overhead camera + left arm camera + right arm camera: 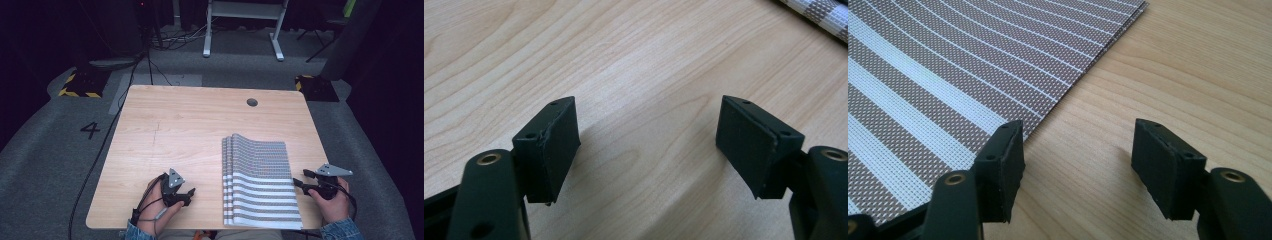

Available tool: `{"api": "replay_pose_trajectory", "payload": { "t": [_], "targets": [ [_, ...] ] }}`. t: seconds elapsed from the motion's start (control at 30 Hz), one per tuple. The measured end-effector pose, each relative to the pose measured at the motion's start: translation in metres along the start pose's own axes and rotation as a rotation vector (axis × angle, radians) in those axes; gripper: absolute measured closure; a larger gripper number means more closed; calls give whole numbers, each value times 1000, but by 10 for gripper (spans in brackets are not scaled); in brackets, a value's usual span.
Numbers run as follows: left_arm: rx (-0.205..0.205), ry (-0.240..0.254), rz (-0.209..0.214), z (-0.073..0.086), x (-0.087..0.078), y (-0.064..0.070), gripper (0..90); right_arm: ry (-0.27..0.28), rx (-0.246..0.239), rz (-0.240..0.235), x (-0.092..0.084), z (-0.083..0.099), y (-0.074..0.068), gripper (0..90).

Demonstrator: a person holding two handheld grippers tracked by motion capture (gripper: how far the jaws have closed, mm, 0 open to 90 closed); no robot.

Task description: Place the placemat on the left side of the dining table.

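Note:
A stack of brown-and-white striped woven mats (260, 182) lies on the right half of the wooden table (190, 125), reaching the front edge. My right gripper (300, 179) rests just off the stack's right edge, open; in the right gripper view (1075, 165) its left jaw sits over the mat's edge (948, 80) and nothing is between the jaws. My left gripper (187, 195) is near the front edge, left of the stack, open over bare wood (646, 145). A corner of the mats (824, 15) appears at the top right of the left gripper view.
A round cable hole (252, 102) sits in the table's far side. A black cable (95, 165) runs along the carpet at the left. A white desk frame (245, 30) stands beyond the table. Yellow-black striped blocks (80, 85) lie on the floor.

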State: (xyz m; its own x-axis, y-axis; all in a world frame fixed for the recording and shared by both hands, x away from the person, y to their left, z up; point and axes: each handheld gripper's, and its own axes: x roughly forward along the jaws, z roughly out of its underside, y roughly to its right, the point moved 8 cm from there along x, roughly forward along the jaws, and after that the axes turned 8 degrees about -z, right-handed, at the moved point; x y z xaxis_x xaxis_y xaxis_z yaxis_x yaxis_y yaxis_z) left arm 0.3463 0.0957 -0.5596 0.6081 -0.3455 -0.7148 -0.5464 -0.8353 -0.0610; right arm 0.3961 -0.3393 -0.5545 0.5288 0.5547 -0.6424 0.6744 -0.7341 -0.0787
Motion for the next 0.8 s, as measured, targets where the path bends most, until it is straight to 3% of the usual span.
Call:
{"api": "replay_pose_trajectory", "payload": {
  "t": [0.17, 0.37, 0.47, 0.57, 0.6, 0.7, 0.8],
  "targets": [
    [-33, -36, 42, -1, -8, 1, 312, 0, 0, 0, 0, 0, 0, 382],
    [-9, 16, 50, -19, -26, 2, 312, 3, 9, -2, 0, 0, -1, 382],
    [-5, 46, 74, -31, -34, 8, 316, 1, 0, -2, 0, 0, -1, 381],
    [5, 55, 86, -36, -36, 13, 318, 1, -3, -6, 0, 0, -3, 381],
    [16, 63, 112, -41, -37, 19, 322, -3, -15, -6, 0, 0, -4, 381],
    [17, 72, 112, -46, -37, 22, 325, -3, -16, -8, 0, 0, -4, 381],
    [22, 100, 137, -60, -37, 31, 337, -2, -11, -11, 0, 0, -4, 381]
  ]
}}
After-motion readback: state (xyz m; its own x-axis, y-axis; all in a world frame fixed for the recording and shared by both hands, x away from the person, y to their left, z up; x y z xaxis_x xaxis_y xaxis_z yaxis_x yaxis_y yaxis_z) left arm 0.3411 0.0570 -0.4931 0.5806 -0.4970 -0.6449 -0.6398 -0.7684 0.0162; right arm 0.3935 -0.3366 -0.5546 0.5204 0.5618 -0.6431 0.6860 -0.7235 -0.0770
